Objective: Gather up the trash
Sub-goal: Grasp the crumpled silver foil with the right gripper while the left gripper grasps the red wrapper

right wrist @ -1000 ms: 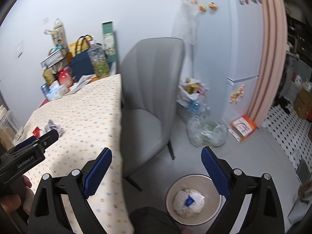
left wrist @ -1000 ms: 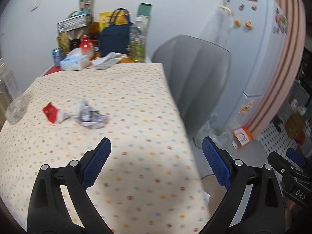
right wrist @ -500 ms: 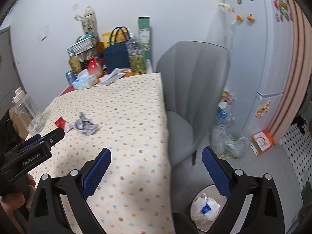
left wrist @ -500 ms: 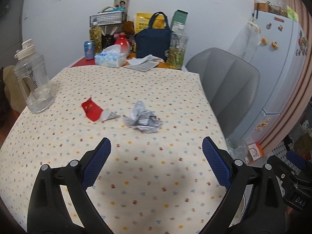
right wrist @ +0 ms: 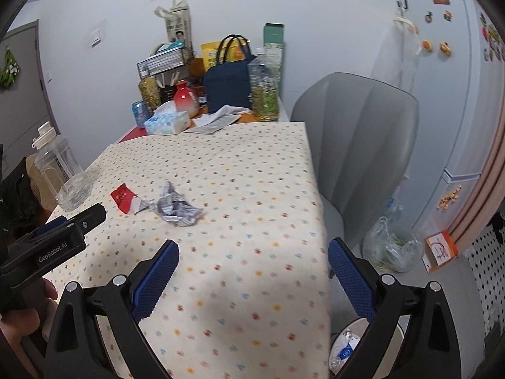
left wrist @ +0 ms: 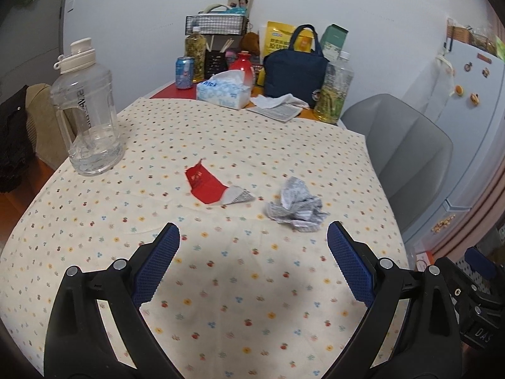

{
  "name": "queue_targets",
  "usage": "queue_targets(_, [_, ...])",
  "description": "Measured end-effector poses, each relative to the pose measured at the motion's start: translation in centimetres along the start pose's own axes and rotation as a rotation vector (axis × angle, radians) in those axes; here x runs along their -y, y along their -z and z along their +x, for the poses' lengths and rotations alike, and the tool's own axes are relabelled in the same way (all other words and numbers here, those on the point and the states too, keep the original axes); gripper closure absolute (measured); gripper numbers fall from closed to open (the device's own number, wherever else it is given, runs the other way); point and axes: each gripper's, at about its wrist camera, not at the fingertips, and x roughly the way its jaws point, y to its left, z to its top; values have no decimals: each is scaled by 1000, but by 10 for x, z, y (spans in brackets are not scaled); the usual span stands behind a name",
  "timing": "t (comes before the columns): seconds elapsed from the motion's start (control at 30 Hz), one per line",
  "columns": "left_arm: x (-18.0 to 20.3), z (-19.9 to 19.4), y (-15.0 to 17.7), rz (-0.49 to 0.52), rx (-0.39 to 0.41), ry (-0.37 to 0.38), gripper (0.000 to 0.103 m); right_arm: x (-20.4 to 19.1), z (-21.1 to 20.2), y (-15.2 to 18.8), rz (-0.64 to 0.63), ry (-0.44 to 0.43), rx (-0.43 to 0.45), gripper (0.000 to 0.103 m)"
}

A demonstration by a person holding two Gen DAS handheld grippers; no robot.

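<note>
Water bottle (left wrist: pixel 86 117): stands upright at the tabletop's left side, well clear of the trash; a wide sweep from that side could knock it.
Red wrapper (left wrist: pixel 206 186): lies flat mid-tabletop (left wrist: pixel 221 300), left of the crumpled paper. Its long axis runs from the red end at upper left to a printed white tip at lower right, and that tip points at the paper wad. Being flat and thin, it may slide under a pad instead of lifting if the jaws come down without pinching an edge.
Left gripper (left wrist: pixel 254 243): jaws wide apart, nothing between them, hovering above the near tabletop, short of both pieces. The wrapper sits slightly left of its centreline, the wad slightly right, so a straight advance could straddle the gap and catch neither.
Crumpled paper (left wrist: pixel 296 205): loose grey-white ball just right of the wrapper, close to it though I cannot tell if they touch; no clear long axis. Light enough that a nudge from one pad could roll it toward the right edge.
Right gripper (right wrist: pixel 252 252): jaws also wide and empty, held over the tabletop's near right part.
Trash bin (right wrist: pixel 344 347): on the floor below the tabletop's right edge, partly hidden by the right gripper; a release made too early would likely miss it.
</note>
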Motion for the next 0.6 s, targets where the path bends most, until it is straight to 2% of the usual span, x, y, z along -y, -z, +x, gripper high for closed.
queue_targets(0.33, [-35, 36, -15, -58, -33, -52, 10, -36, 44, -21, -34, -57, -40, 10])
queue_targets(0.6, [-58, 78, -32, -100, -72, -74, 25, -61, 87, -35, -49, -84, -82, 11])
